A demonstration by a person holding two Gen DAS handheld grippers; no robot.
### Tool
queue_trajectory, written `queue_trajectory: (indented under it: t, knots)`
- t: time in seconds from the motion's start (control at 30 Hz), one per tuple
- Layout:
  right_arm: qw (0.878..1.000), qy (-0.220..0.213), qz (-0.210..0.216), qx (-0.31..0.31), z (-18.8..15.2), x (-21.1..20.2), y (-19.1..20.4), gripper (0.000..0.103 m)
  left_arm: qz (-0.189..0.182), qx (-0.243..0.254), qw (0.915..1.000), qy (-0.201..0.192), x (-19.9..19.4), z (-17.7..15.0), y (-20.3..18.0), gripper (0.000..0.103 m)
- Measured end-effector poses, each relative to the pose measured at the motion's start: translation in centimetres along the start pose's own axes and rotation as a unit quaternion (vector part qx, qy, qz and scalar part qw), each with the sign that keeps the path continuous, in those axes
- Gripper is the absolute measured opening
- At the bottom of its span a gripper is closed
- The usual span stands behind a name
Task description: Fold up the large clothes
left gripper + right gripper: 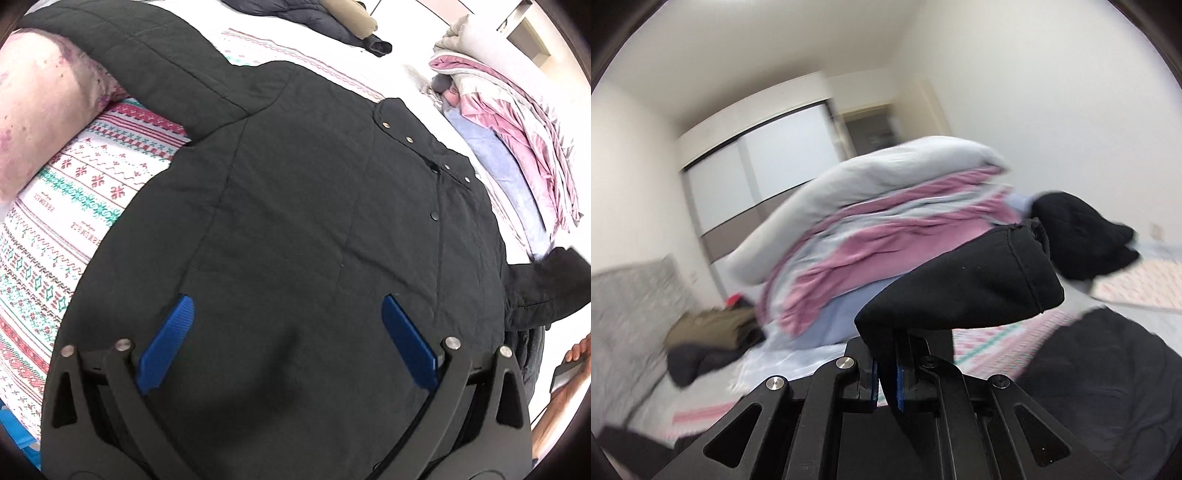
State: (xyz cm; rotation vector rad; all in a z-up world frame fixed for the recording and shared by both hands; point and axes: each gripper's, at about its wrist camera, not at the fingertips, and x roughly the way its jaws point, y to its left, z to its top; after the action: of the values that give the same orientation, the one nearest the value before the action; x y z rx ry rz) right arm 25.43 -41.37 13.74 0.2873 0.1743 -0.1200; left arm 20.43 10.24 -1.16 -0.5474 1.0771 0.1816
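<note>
On the bed (122, 162), left tool (284, 306) spread over jacket (295, 206); right tool (887, 384) clamps its sleeve (964, 284).

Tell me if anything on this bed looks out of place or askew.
Only the quilt pile: it leans, its pink and grey layers slumping unevenly. The black jacket lies flat on the patterned sheet, one sleeve lifted in the right tongs.

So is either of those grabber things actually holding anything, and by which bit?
The right gripper is shut on the black jacket's sleeve, pinching it near the cuff end. The left gripper is open over the black jacket, holding nothing.
</note>
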Motion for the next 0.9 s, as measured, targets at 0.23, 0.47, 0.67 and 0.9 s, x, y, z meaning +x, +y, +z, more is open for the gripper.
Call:
queue_trajectory:
  t: [0.23,0.47,0.67,0.9]
  knots:
    - [0.973,0.069,0.096,-0.199,-7.4,2.0,16.0,0.008,-0.002,-0.03,0.9995,0.003,0.1,0.5,1.5,0.101]
    - [0.843,0.283,0.098,-0.447,-26.6,8.1,26.4,0.022,-0.006,-0.039,0.9992,0.005,-0.2,0.6,2.6,0.101]
    - [0.806,0.279,0.104,-0.511,-30.7,7.2,28.5,0.037,-0.01,-0.045,0.9989,-0.005,-0.9,1.1,3.6,0.101]
    - [0.852,0.329,0.139,-0.382,-28.8,8.9,28.2,0.037,-0.014,-0.047,0.9988,0.006,-0.4,1.1,3.6,0.101]
